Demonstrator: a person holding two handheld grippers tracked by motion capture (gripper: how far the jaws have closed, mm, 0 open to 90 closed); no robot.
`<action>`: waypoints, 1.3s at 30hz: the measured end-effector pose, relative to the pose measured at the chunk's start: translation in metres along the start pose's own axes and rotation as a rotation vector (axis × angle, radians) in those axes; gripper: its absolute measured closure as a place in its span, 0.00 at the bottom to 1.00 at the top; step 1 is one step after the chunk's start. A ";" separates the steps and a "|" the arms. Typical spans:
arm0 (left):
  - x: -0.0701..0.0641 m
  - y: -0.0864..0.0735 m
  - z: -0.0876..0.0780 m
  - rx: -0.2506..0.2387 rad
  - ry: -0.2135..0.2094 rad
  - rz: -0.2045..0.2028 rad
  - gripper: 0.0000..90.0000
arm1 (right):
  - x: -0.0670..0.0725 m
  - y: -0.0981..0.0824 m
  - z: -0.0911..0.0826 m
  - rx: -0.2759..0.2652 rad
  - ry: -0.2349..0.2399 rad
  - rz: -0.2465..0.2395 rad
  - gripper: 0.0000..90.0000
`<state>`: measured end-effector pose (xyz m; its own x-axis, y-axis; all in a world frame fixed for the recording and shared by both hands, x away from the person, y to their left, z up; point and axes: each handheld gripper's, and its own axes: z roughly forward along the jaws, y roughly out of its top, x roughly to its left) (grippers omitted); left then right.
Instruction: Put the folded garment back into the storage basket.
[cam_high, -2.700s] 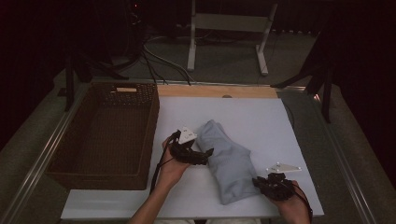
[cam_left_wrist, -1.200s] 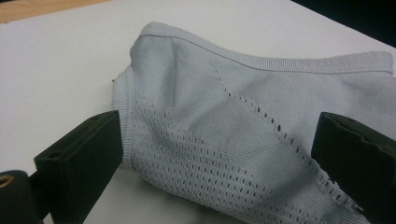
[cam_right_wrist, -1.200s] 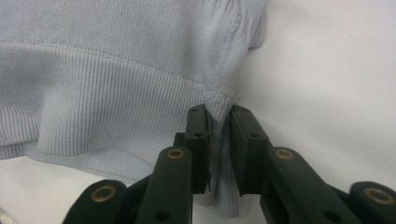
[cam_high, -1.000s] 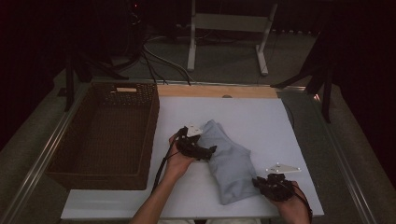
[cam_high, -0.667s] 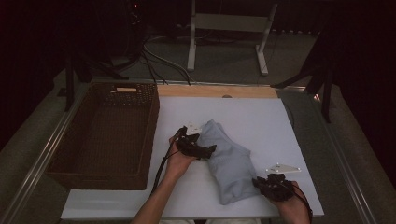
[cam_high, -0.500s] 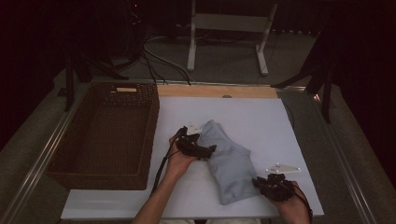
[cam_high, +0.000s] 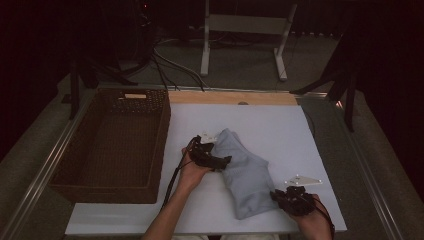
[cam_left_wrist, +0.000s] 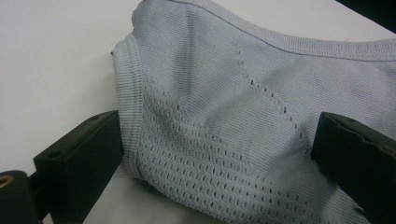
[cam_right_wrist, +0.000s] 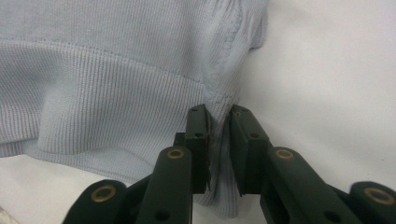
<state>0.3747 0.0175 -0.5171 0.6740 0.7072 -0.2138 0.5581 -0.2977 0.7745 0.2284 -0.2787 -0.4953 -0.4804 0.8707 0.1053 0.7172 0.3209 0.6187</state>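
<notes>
- So, a folded light-blue knit top lies on the white table, just right of the brown basket.
- Basket = the landmark. It sits at the table's left edge, w/ a small pale tag on its far rim.
- Left gripper is between the basket & the top, at the top's near-basket edge. A hand holds it.
- In the left gripper view the 2 black jaws stand spread wide, one on each side of the top. Left jaw sits right by the ribbed hem; can't tell if it presses.
- Right gripper is far from the basket, at the top's near right corner.
- In the right gripper view its jaws are pressed nearly together, pinching a bit of the top's ribbed edge between them.
- Top is flat on the table, not in the basket.
</notes>
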 end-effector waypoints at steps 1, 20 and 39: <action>0.000 0.000 0.000 0.003 -0.002 -0.001 0.04 | 0.000 0.000 0.000 0.000 0.000 0.001 0.87; 0.005 -0.001 0.004 0.047 0.015 -0.017 0.04 | 0.000 0.000 0.000 -0.002 0.002 -0.001 0.87; -0.001 -0.001 0.008 0.137 0.023 -0.024 0.21 | 0.001 0.000 0.000 0.000 0.003 -0.002 0.87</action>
<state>0.3771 0.0123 -0.5222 0.6493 0.7290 -0.2167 0.6359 -0.3642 0.6804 0.2282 -0.2782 -0.4949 -0.4831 0.8690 0.1068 0.7166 0.3223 0.6185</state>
